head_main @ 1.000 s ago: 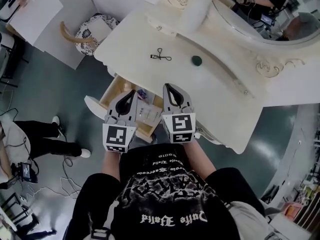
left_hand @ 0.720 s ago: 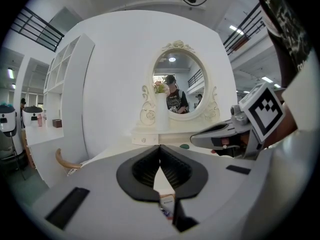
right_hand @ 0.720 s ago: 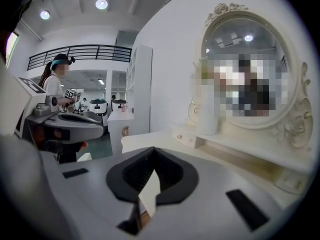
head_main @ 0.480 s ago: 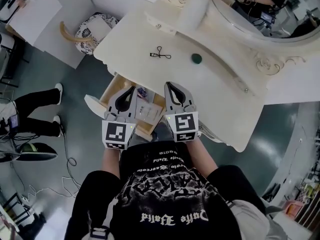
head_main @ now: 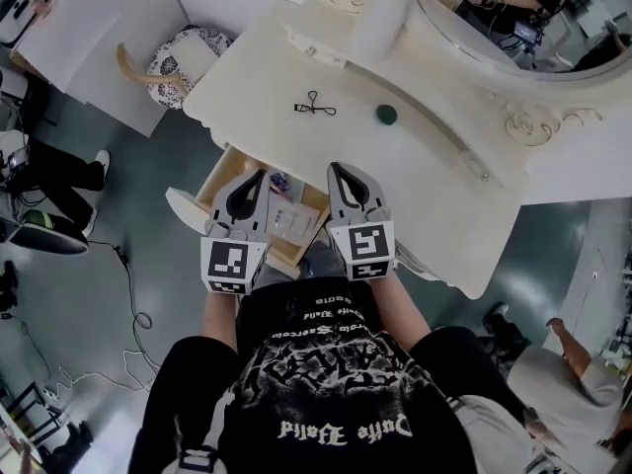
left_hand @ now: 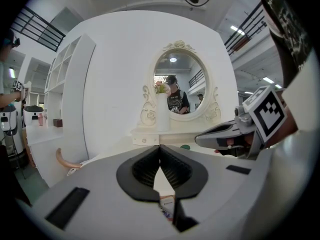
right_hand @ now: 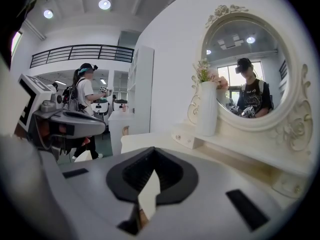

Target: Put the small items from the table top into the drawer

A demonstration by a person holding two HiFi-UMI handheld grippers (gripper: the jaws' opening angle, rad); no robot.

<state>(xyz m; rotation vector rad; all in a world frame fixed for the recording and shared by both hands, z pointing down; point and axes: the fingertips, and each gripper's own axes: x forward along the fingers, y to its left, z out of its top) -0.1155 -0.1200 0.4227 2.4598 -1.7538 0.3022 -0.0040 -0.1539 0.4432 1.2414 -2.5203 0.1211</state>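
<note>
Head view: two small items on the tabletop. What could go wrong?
1. Thin black eyelash curler lies flat on cream dressing table: hard to pinch, may skid.
2. Small dark green round item could slide if nudged.
3. Open wooden drawer juts out near shut left tongs and right tongs: easy to knock.

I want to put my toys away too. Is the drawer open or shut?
Open. The drawer sticks out from the table, and paper shows inside.
</note>
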